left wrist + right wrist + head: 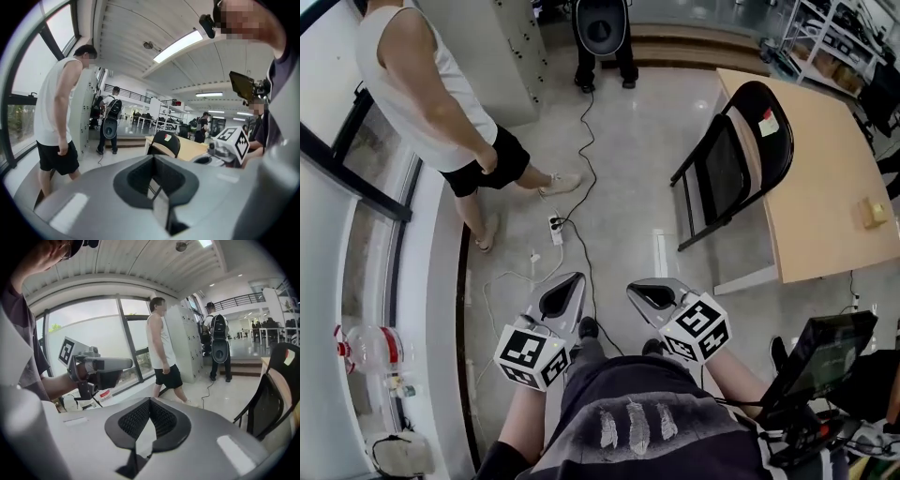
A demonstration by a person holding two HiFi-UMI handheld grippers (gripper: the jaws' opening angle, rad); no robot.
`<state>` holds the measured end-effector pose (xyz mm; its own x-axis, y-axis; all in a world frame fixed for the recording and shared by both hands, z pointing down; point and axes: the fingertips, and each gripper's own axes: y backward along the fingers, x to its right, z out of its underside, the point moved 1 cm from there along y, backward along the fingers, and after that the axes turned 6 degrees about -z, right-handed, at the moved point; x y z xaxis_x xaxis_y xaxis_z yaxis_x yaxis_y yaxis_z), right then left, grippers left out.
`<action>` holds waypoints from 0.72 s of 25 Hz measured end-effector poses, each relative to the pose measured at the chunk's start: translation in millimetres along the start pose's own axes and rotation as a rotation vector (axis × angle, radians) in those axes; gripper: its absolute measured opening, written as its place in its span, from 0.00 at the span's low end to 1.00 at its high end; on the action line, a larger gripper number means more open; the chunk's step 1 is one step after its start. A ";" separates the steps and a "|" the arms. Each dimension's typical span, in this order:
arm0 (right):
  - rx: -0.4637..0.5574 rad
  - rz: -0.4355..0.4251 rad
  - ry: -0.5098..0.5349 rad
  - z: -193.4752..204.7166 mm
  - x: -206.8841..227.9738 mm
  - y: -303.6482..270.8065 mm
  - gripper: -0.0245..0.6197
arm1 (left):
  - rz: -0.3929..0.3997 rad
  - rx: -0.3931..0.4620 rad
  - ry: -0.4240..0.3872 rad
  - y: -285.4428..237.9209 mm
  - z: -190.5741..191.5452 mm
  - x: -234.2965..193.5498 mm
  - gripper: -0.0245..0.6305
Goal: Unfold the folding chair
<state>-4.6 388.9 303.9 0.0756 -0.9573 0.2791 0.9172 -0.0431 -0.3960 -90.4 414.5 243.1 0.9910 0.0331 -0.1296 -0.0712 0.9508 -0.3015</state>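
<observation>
A black folding chair (736, 159) stands folded, leaning against the edge of a wooden table (825, 216) at the upper right, well ahead of both grippers. It has a small red-and-white sticker on its backrest. My left gripper (575, 279) and right gripper (635, 287) are held side by side close to my body, both shut with nothing between the jaws. In the left gripper view the chair (165, 142) shows far off above the shut left gripper (154, 187). In the right gripper view the chair (276, 390) is at the right edge, beyond the shut right gripper (149, 425).
A person in a white sleeveless top and black shorts (431, 103) stands at the left by the window wall. A power strip with cables (556, 230) lies on the floor between me and the chair. Another person (602, 37) stands at the far end. A tablet (825, 352) sits at my lower right.
</observation>
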 end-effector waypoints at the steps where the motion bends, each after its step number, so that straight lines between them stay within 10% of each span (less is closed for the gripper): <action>1: -0.005 0.013 -0.002 -4.9 -0.7 -7.2 0.04 | 0.013 -0.001 0.005 -1.0 -1.6 -9.7 0.04; 18: -0.047 0.231 -0.032 -61.8 -3.1 -86.6 0.04 | 0.337 0.021 0.072 -47.5 -20.9 -97.4 0.04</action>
<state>-108.4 377.9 283.3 0.2943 -0.9338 0.2033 0.8550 0.1623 -0.4925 -185.9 359.7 250.2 0.9015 0.3253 -0.2856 -0.3901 0.8963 -0.2106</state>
